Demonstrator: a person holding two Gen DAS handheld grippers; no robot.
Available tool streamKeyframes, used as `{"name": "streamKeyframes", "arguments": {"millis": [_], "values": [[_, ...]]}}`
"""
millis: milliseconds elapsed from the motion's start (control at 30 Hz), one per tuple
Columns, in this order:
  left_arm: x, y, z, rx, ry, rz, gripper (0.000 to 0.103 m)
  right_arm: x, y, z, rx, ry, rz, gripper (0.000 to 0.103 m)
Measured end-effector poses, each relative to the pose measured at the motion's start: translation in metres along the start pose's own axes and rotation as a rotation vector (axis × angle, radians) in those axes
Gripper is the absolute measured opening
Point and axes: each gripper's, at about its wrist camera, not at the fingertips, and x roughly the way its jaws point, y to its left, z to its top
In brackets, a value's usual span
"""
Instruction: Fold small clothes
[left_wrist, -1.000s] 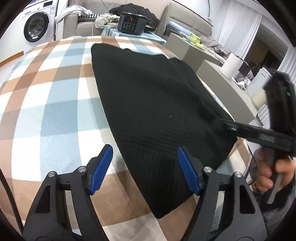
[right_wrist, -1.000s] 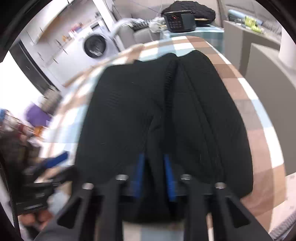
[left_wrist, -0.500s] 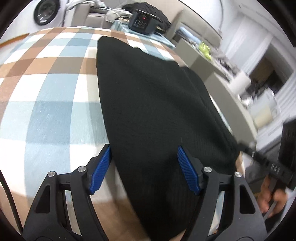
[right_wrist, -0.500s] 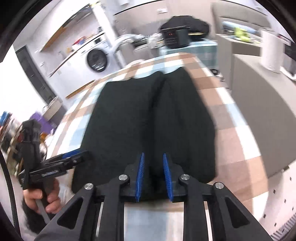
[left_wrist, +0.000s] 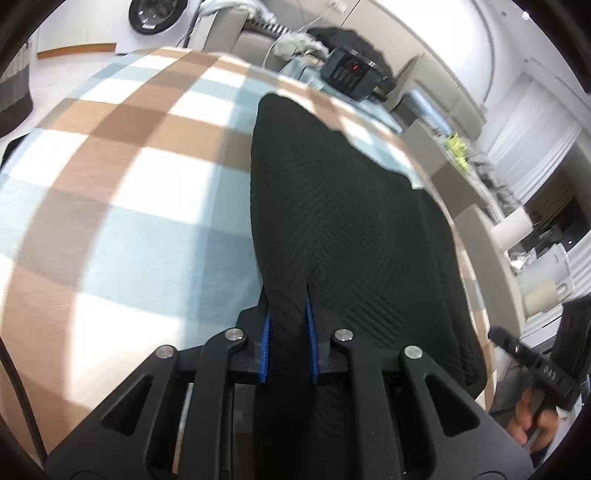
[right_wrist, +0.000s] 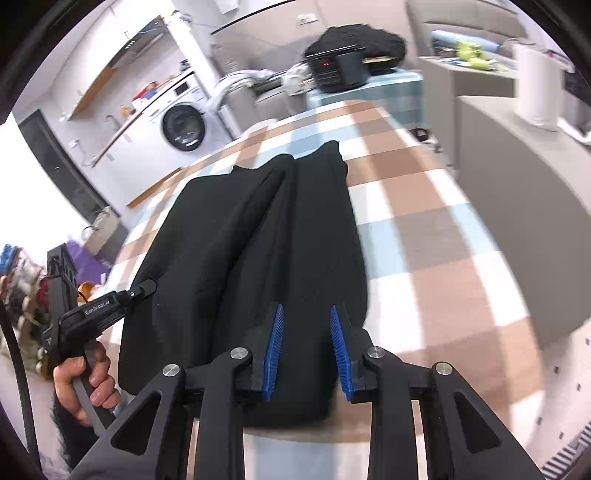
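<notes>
My left hand-held gripper (left_wrist: 286, 338) has slid over and is closing, pinching the black garment's (left_wrist: 343, 221) edge, while only the right view shows my right hand-held gripper (right_wrist: 304, 349) opening astride it, pads clear.

1. My black garment (left_wrist: 343, 229) is matt knitted cloth with fine ribbed, chevron-like ridges.
2. The checked tablecloth (left_wrist: 110, 206) looks soft, matt and slightly fuzzy.
3. My left gripper (left_wrist: 286, 343) is matt black plastic, with ridged blue pads (left_wrist: 265, 347) and shiny metal screws.
</notes>
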Motion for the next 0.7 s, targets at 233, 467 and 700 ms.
{"name": "streamKeyframes", "arguments": {"millis": [233,467,700], "values": [[-0.034,0.001,0.002,0.044,-0.089,0.081,0.052,0.058,0.041,0.039,-0.014,0.067,0.122,0.038],[-0.055,-0.012,-0.009,0.113,-0.124,0.062,0.055,0.115,0.07,0.083,0.027,0.134,0.163,0.038],[-0.061,-0.029,-0.015,0.157,-0.133,0.03,0.055,0.127,0.108,0.109,-0.127,0.047,0.144,0.007]]}}
